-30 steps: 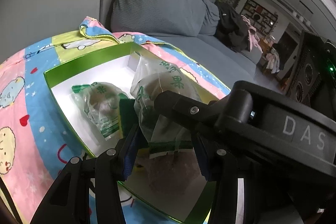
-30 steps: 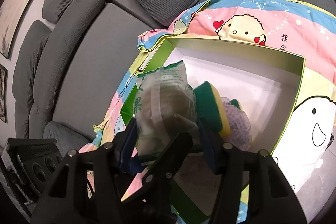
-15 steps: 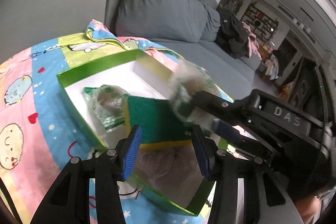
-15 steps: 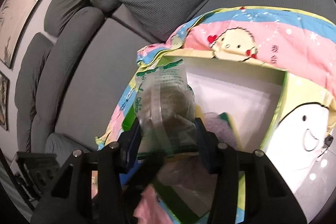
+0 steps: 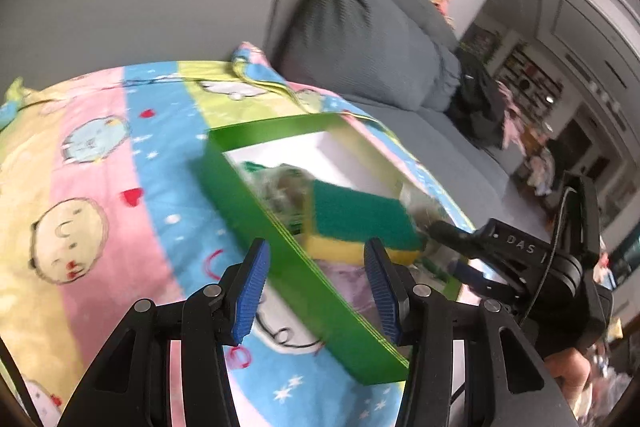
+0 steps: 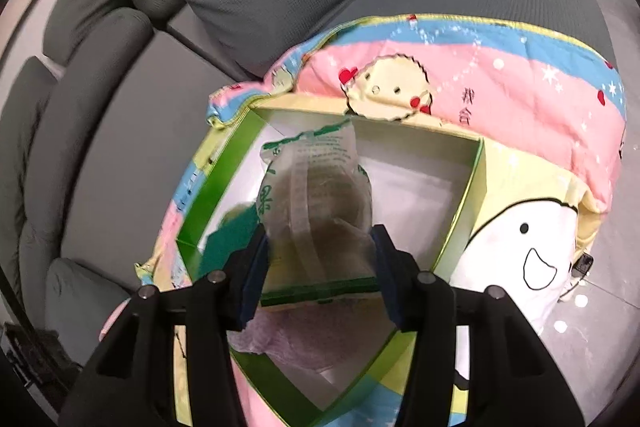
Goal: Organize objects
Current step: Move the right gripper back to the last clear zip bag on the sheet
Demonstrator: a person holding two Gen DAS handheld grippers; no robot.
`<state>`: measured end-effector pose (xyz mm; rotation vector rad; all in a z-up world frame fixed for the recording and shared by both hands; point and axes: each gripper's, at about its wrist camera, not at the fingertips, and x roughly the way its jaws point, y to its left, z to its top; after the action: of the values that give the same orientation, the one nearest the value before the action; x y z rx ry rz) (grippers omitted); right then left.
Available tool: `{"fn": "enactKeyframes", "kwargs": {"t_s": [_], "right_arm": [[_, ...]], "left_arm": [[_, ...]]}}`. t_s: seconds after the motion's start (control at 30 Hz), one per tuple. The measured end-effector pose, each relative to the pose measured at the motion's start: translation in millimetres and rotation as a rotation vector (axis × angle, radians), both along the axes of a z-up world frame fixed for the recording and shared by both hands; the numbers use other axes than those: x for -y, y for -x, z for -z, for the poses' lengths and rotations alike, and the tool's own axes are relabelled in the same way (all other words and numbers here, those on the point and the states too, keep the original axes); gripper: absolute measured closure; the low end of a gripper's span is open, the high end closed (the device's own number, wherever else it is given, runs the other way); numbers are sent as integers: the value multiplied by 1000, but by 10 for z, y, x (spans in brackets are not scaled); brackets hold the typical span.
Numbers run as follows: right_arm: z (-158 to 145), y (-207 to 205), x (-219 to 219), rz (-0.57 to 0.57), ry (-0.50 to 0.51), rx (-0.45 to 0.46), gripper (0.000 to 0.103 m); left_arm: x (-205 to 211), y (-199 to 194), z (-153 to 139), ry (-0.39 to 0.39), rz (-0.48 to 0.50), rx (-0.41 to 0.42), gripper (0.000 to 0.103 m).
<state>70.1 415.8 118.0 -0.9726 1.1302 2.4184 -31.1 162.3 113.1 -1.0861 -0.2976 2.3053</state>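
Note:
A green box (image 5: pixel 256 211) with a white inside lies on a cartoon blanket (image 5: pixel 100 187). In it are a green-and-yellow sponge (image 5: pixel 356 223), a clear bag with green print (image 5: pixel 280 183) and a purple cloth (image 6: pixel 320 331). My left gripper (image 5: pixel 316 287) is open and empty, just outside the box's near wall. My right gripper (image 6: pixel 320 267) is shut on another clear bag with green print (image 6: pixel 316 203) and holds it above the box (image 6: pixel 472 195). The right gripper also shows in the left wrist view (image 5: pixel 436 231).
The blanket (image 6: pixel 500 87) covers a grey sofa seat (image 6: pixel 140 107). Grey cushions (image 5: pixel 360 39) stand behind the box. A dark bag and shelves are far right in the left wrist view. Floor shows at the right edge of the right wrist view.
My left gripper has pulled back out of the box to its near side. My right gripper has lifted the clear bag higher above the box.

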Motion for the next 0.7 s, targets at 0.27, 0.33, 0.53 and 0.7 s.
{"fn": "enactKeyframes", "kwargs": {"t_s": [0.27,0.33,0.53,0.7], "right_arm": [[-61,-18,74,8,-35,-16,34],[-106,-19,113,-2,-42,-37,34],[-294,-10,357,-45,-118,-84,34],[-458,10,666,-139,-129,-153,31]], "left_arm": [[591,-20,138,92,-219,32,53],[787,-26,219,117,-286,65,53],[1284,-34,429,131,-438,173,46],[1433,-26,467,191,-479,185,39]]}}
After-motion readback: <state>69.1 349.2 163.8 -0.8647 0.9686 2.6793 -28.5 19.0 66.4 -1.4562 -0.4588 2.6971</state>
